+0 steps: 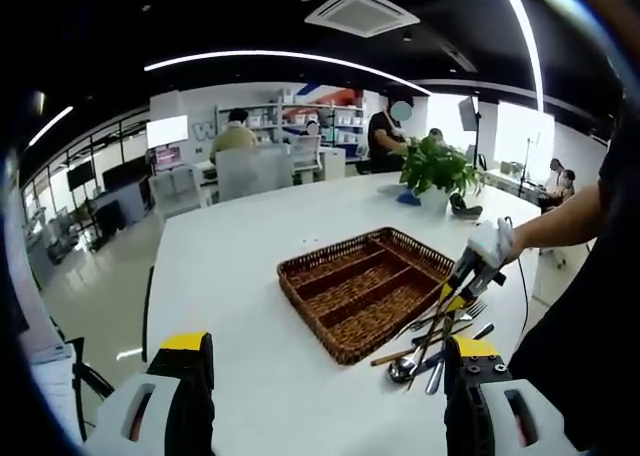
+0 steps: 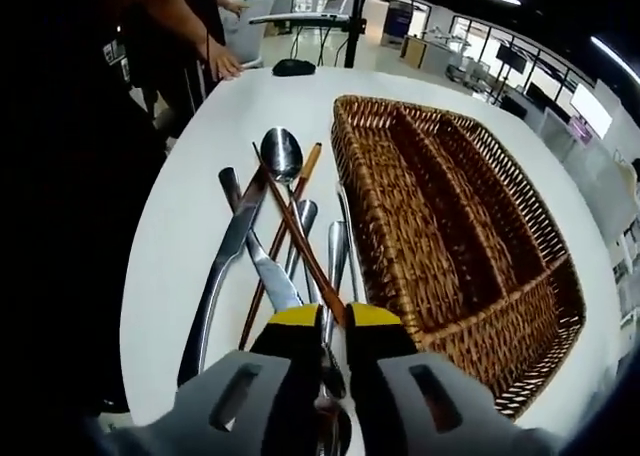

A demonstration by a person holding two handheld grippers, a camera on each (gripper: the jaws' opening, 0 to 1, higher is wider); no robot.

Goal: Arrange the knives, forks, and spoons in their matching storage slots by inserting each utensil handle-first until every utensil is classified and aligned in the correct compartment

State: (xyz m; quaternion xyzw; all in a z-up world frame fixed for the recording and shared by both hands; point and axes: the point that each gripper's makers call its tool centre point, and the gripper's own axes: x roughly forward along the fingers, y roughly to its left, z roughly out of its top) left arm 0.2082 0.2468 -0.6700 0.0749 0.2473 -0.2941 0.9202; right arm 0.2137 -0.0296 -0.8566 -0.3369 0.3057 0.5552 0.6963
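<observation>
Utensils [image 2: 285, 236] lay jumbled beside the wicker tray [image 2: 450, 226]: stiff, slick steel, best pinched mid-handle. Right gripper [image 2: 335, 321] had narrowed onto the pile, its grip unclear; left gripper [image 1: 325, 351] gaped wide.

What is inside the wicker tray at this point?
The wicker tray has nothing in the compartments that show: bare weave in both views. The utensil pile lies on the table beside it. The right gripper covers the tray's nearest corner, so that part cannot be checked.

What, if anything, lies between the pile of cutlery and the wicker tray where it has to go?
Nothing visible does. The cutlery pile lies on the white table right beside the wicker tray, whose compartments look empty. The right gripper is already down on the pile.
</observation>
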